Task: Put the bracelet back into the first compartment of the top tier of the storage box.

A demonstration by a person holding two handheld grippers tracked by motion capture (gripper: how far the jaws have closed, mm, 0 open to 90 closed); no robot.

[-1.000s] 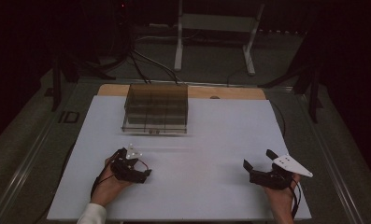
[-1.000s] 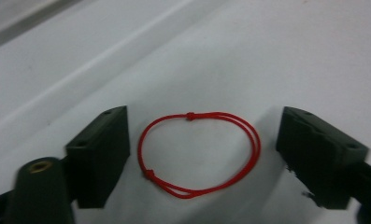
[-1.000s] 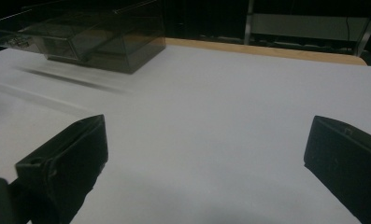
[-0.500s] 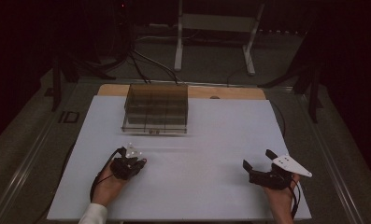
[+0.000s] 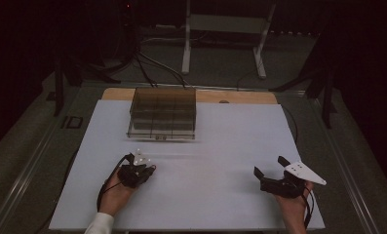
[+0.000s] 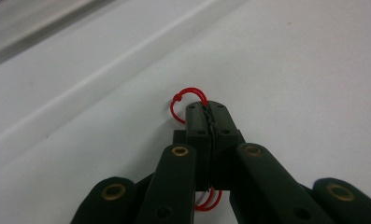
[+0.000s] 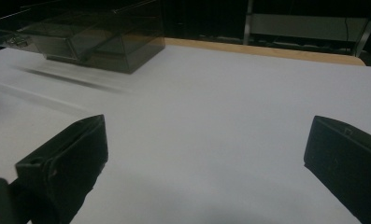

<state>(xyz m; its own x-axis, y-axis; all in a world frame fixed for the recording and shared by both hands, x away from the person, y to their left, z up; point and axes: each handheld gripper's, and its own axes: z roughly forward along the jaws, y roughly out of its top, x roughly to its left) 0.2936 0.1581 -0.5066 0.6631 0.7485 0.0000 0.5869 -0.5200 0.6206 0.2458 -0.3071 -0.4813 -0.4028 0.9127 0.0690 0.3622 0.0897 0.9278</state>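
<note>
A white sheet-covered table (image 5: 220,146) lies under me, with a dark, see-through compartment box (image 5: 163,113) at its far side. My right gripper (image 5: 270,167) rests near the right edge, jaws wide apart and empty. My left gripper (image 6: 210,116) has just pinched fully together on a thin red wire loop (image 6: 183,102) lying on the near-left sheet.

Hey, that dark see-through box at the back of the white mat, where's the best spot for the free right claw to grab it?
Likely a side wall at its top rim. The box stands upright with thin walls and inner dividers, too wide to span whole. The open right claw would come from above, one jaw inside and one outside the wall nearest it.
</note>
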